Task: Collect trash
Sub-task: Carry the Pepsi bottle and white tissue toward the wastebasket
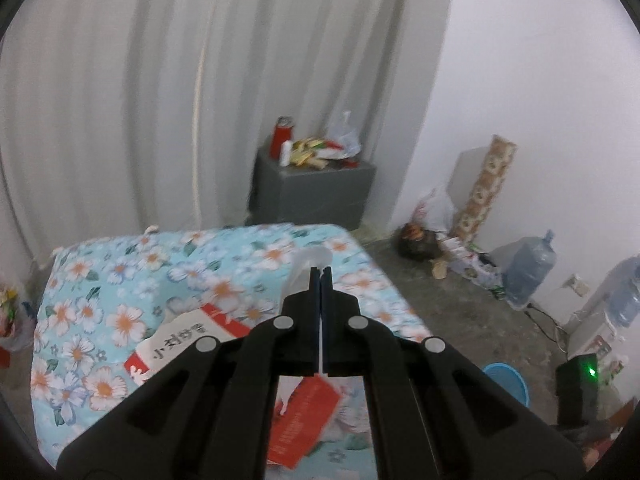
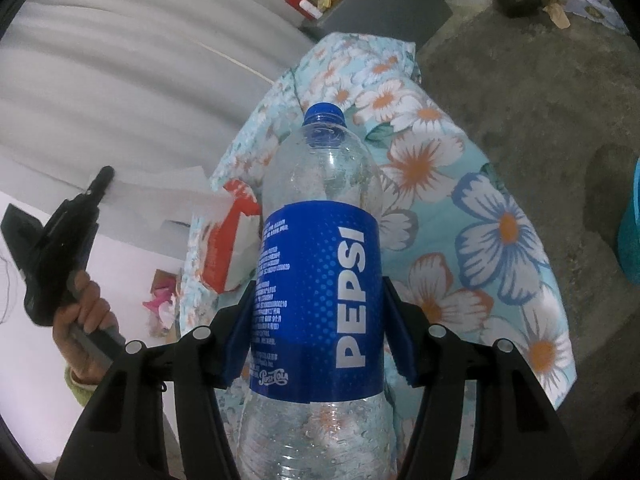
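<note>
An empty Pepsi bottle [image 2: 316,288] with a blue cap and blue label stands upright between the fingers of my right gripper [image 2: 318,284], whose pads press on the label. It hangs over a floral quilt [image 2: 460,200]. My left gripper [image 1: 321,270] is shut, with a thin white sheet of paper or tissue [image 1: 306,258] pinched at its tips. From the right wrist view, the left gripper [image 2: 105,174] is raised at the left in a person's hand [image 2: 86,312], and the white sheet [image 2: 180,192] trails from it. A torn red-and-white packet [image 1: 188,344] and a red paper [image 1: 304,420] lie on the quilt.
A grey cabinet [image 1: 316,188] in the corner carries a red can and wrappers. Along the right wall are a dark bag of rubbish [image 1: 416,240], a patterned roll [image 1: 486,188], water jugs [image 1: 528,272] and a blue basin [image 1: 506,384]. White curtains [image 1: 160,100] hang behind the bed.
</note>
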